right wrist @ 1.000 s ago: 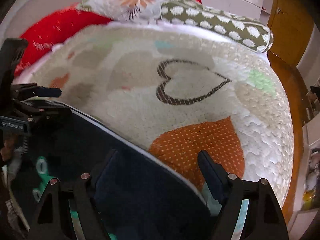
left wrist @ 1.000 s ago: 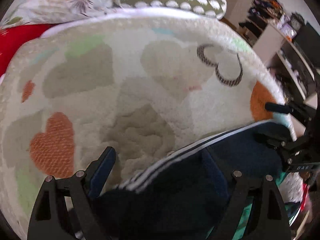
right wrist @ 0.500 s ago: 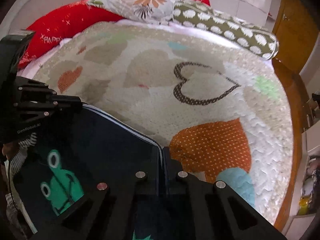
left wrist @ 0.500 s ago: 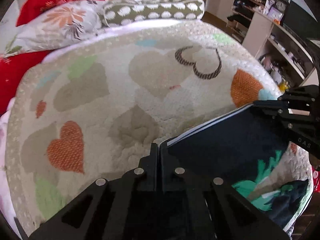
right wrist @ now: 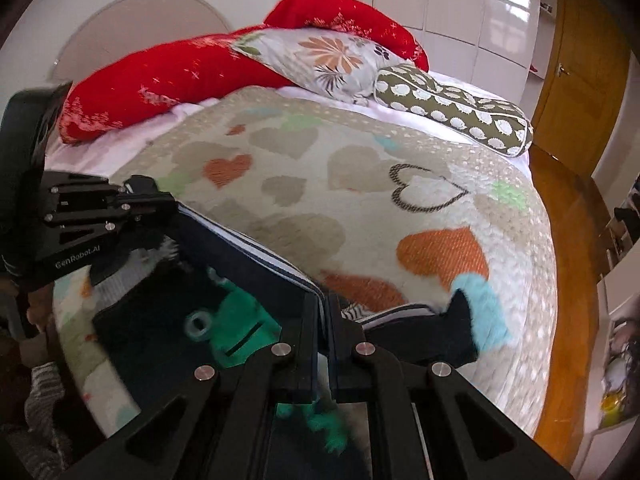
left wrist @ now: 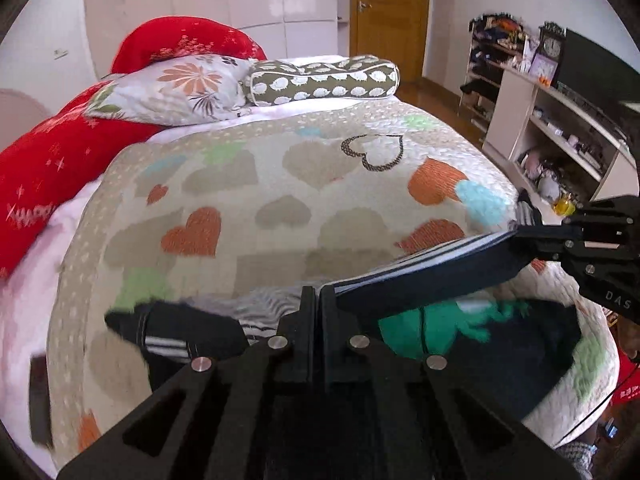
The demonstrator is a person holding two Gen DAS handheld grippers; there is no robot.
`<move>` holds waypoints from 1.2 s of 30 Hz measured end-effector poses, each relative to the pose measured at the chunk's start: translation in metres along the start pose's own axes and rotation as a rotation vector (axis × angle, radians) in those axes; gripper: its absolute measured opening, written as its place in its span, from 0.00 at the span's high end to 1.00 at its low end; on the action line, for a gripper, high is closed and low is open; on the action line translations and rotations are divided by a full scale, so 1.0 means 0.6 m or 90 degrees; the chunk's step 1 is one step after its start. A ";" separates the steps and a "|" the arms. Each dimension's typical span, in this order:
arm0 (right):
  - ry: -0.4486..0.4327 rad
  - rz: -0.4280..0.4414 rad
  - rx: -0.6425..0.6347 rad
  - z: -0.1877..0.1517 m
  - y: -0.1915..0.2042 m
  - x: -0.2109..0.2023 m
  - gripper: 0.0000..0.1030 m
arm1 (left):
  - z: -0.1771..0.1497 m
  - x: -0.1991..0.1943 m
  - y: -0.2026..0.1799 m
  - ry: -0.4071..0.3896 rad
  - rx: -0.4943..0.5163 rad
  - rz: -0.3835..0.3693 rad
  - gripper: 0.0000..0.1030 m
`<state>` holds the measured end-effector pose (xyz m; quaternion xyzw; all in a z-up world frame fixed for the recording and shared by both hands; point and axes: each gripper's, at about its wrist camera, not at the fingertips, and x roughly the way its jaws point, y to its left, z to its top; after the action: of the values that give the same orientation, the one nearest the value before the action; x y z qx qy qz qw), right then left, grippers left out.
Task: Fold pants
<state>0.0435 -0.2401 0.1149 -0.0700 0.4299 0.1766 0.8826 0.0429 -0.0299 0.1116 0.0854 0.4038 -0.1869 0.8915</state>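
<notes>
The pants (left wrist: 420, 284) are dark navy with white stripes along one edge. That edge is stretched taut in the air between both grippers, above the heart-patterned blanket (left wrist: 280, 184). My left gripper (left wrist: 314, 292) is shut on one end of it, and its other end is in the right gripper (left wrist: 520, 234), also shut. From the right wrist, my right gripper (right wrist: 324, 300) clamps the striped edge of the pants (right wrist: 240, 252) and the left gripper (right wrist: 172, 208) holds the far end. Dark cloth with a green frog print (right wrist: 236, 320) shows below the edge. A striped end (right wrist: 440, 336) trails onto the blanket.
A red quilt (left wrist: 48, 160), a floral pillow (left wrist: 180, 88) and a spotted bolster (left wrist: 324, 80) lie at the head of the bed. Shelves (left wrist: 560, 136) with clutter stand to the right, past a strip of wooden floor (right wrist: 576, 216). A door (left wrist: 388, 12) is behind.
Both grippers went from open around the pants' edge to shut on it. Both then rose and drew back, lifting the edge taut off the blanket.
</notes>
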 end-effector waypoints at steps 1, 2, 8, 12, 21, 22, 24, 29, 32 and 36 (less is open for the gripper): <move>-0.004 0.004 0.002 -0.016 0.012 -0.011 0.96 | -0.017 -0.008 -0.002 -0.003 -0.008 0.001 0.97; -0.006 0.007 0.003 -0.030 0.023 -0.018 0.96 | -0.036 -0.017 -0.003 -0.005 -0.017 0.002 0.97; -0.003 0.034 0.057 -0.134 0.076 -0.032 0.96 | -0.146 -0.063 -0.011 -0.015 -0.076 0.033 0.99; 0.010 0.057 0.113 -0.191 0.086 -0.019 0.96 | -0.202 -0.044 -0.004 0.044 -0.102 0.035 0.99; -0.014 0.045 0.222 -0.261 0.047 -0.056 0.95 | -0.204 -0.088 0.091 -0.001 -0.261 -0.054 0.38; -0.021 0.047 0.239 -0.266 0.037 -0.063 0.95 | -0.201 -0.085 0.101 -0.001 -0.282 -0.068 0.38; -0.032 0.062 0.267 -0.274 0.023 -0.073 0.95 | -0.189 -0.065 0.125 0.011 -0.327 -0.107 0.37; -0.062 0.123 0.363 -0.289 -0.012 -0.074 0.71 | -0.168 -0.001 0.161 0.049 -0.404 -0.130 0.37; -0.072 0.131 0.384 -0.293 -0.016 -0.075 0.71 | -0.154 0.038 0.182 0.068 -0.459 -0.137 0.38; -0.078 0.130 0.388 -0.297 -0.018 -0.080 0.71 | -0.159 0.061 0.207 0.111 -0.525 -0.128 0.97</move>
<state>-0.1103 -0.3111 0.0417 0.2515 0.4136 0.1312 0.8652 0.0493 0.1031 0.0214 -0.3024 0.5250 -0.0875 0.7908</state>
